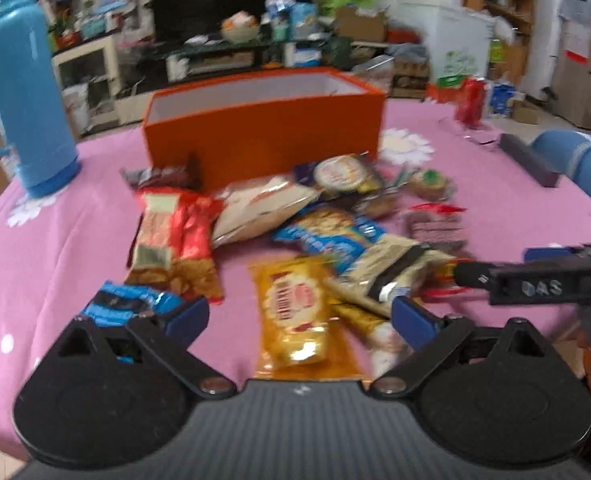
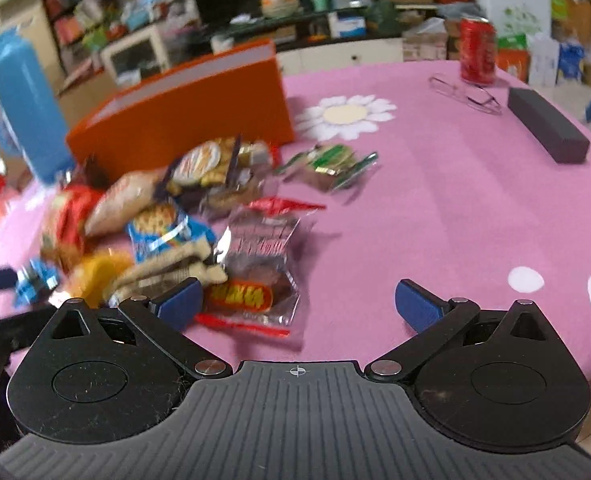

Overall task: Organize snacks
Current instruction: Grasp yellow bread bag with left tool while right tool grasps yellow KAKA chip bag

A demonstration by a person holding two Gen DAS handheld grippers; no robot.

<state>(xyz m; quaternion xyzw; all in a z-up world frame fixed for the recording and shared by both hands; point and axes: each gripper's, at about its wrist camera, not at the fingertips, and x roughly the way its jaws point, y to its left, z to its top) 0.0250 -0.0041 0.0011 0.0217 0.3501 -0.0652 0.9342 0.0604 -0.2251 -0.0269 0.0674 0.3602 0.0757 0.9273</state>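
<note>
An open orange cardboard box (image 1: 263, 128) stands on the pink flower-print tablecloth (image 1: 55, 248). Heaped against its near wall are the snack packets (image 1: 295, 224); a yellow foil packet (image 1: 295, 312) lies nearest. The left gripper (image 1: 301, 316) gapes above that packet, gripping nothing. The right gripper (image 2: 297, 304) gapes too, empty. Left of the box stands a blue plastic thermos (image 1: 27, 92); right of it, a red can (image 2: 477, 50), spectacles (image 2: 467, 94) and a dark oblong case (image 2: 547, 126).

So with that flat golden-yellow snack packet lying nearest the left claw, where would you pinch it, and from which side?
Probably across its narrow width, near the middle. The golden-yellow snack packet lies flat on the pink tablecloth, long axis pointing away from the left gripper, whose open jaws already straddle it. Come down from above and the near end; the beige pouch crowds its right edge.
</note>
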